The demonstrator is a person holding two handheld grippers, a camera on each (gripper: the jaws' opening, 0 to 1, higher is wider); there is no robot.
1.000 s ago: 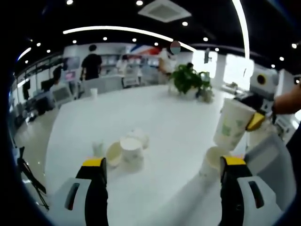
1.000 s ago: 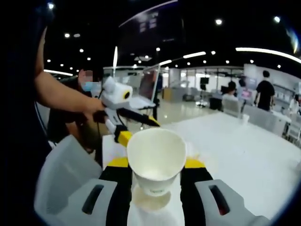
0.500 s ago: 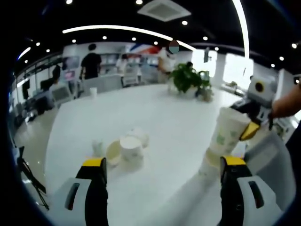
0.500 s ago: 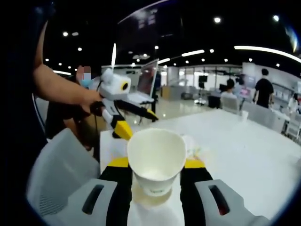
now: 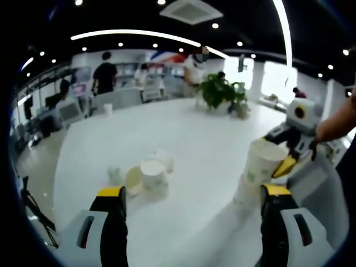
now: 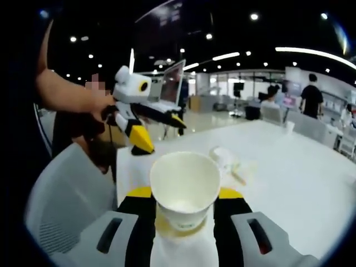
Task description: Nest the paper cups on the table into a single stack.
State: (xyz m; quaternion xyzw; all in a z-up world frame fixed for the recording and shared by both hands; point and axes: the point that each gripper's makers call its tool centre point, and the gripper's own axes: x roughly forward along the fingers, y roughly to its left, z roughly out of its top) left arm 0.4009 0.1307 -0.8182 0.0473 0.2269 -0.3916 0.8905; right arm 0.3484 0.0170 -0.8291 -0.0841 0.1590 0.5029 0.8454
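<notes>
My right gripper point(image 6: 185, 193) is shut on a white paper cup point(image 6: 185, 186), held upright. In the left gripper view that held cup point(image 5: 262, 162) sits partly inside a second cup point(image 5: 245, 192) standing on the white table point(image 5: 194, 139), with the right gripper point(image 5: 282, 164) coming in from the right. A cluster of loose paper cups point(image 5: 146, 173) lies further left on the table, some upright, some tipped; the same cluster of cups point(image 6: 225, 158) appears beyond the held cup. My left gripper point(image 5: 193, 192) is open and holds nothing. That left gripper point(image 6: 160, 133) hovers over the table edge in a person's hand.
A potted plant point(image 5: 222, 92) stands at the table's far end, and a lone cup point(image 5: 108, 109) at the far left edge. A grey chair point(image 6: 61, 206) is close by the near edge. People stand in the background. A laptop point(image 6: 169, 100) sits behind the left gripper.
The right gripper has lowered its cup from above the standing cup down into it. The left gripper stays open and nearly still.
</notes>
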